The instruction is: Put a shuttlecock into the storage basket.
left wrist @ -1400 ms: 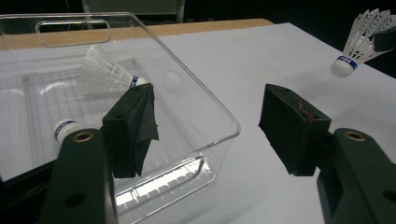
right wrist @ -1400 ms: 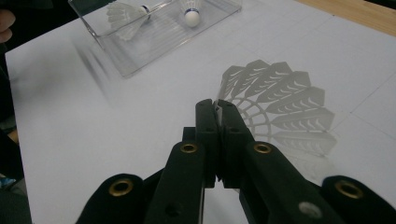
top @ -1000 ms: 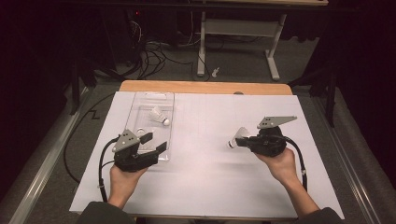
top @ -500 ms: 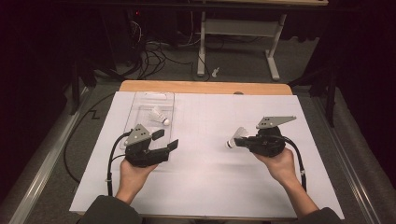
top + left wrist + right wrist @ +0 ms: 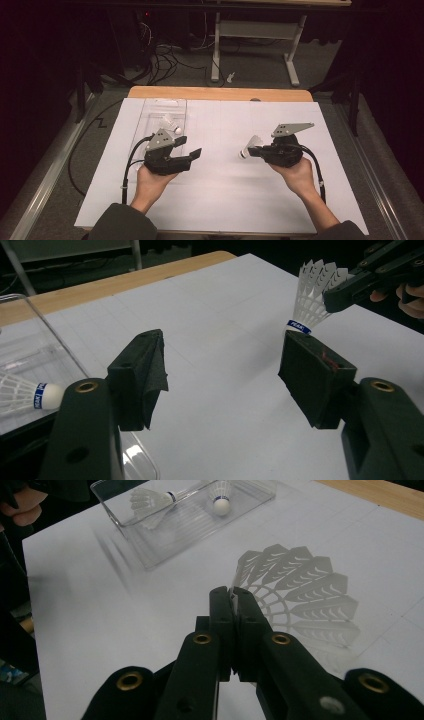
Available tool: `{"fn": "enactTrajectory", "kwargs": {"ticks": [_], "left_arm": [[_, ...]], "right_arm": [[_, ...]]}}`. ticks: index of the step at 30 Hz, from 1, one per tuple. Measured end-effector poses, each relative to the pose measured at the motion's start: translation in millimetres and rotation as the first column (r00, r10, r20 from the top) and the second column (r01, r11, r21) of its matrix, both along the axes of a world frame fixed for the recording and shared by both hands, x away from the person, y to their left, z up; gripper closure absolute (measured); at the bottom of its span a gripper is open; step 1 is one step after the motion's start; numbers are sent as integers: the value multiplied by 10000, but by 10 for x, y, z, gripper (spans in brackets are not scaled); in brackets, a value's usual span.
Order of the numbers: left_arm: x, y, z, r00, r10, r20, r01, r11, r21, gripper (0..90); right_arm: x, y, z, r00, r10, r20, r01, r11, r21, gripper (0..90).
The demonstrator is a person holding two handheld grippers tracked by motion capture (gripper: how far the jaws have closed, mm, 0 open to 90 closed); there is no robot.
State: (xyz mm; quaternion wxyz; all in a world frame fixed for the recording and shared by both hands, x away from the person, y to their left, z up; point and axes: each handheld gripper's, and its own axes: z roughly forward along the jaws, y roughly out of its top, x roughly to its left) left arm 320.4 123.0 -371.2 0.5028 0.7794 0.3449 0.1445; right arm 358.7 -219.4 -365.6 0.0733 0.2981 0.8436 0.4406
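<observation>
Left gripper (image 5: 192, 154) has slid away from the clear tray (image 5: 150, 116) toward the middle, jaws wide apart, nothing in them | right gripper (image 5: 248, 151) pinched tight on a white shuttlecock (image 5: 248, 146), held over the white paper (image 5: 220, 195) | two more shuttlecocks (image 5: 150, 501) lie in the tray

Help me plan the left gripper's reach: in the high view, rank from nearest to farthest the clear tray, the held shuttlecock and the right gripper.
1. Clear tray, just beyond the left gripper.
2. Held shuttlecock, to its right.
3. Right gripper, gripping the shuttlecock's skirt; nearly level with it.
</observation>
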Motion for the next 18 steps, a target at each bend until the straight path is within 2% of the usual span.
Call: {"fn": "enactTrajectory", "kwargs": {"ticks": [3,10,18], "left_arm": [[15,-37,20,9998,-178,-84,178,9998,-43,355],[37,-137,53,9988,-490,-81,492,9986,212,356],[80,-235,52,9959,-843,-334,857,9954,435,356]], "right_arm": [[4,20,6,10000,44,-26,-44,10000,6,893],[8,52,20,9999,131,-23,-131,9999,80,893],[10,81,39,9998,214,-40,-214,9997,130,893]]}}
